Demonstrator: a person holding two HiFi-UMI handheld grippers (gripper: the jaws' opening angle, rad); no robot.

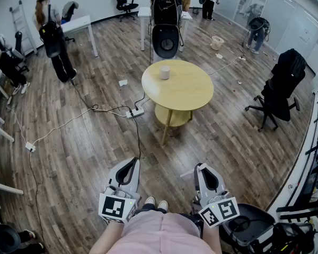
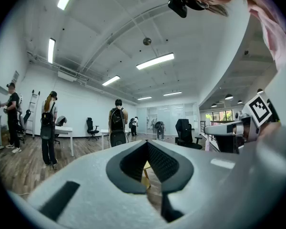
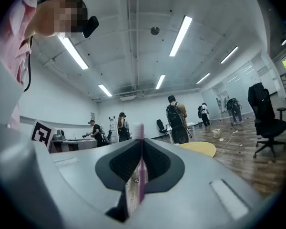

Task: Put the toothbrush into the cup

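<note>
1. Upper left of the head view: a person with a black backpack (image 1: 53,36) stands on the wood floor beside a white desk (image 1: 80,24).
2. Lower left: the left gripper (image 1: 130,165) is held close to the wearer's body and points toward the middle of the room. In the left gripper view its jaws are pressed together with nothing between them.
3. Centre: a round yellow table (image 1: 188,91) carries a pale cup (image 1: 165,72), which stands upright near the table's upper-left edge, well apart from both grippers. A white power strip (image 1: 135,112) lies on the floor just left of the table legs.
4. Lower right: the right gripper (image 1: 202,168) pinches a pink toothbrush (image 3: 140,175), which is clamped lengthwise between the jaws. Its bristle head pokes out past the tips.
5. Right edge: a black office chair (image 1: 281,89) stands draped with dark cloth.
</note>
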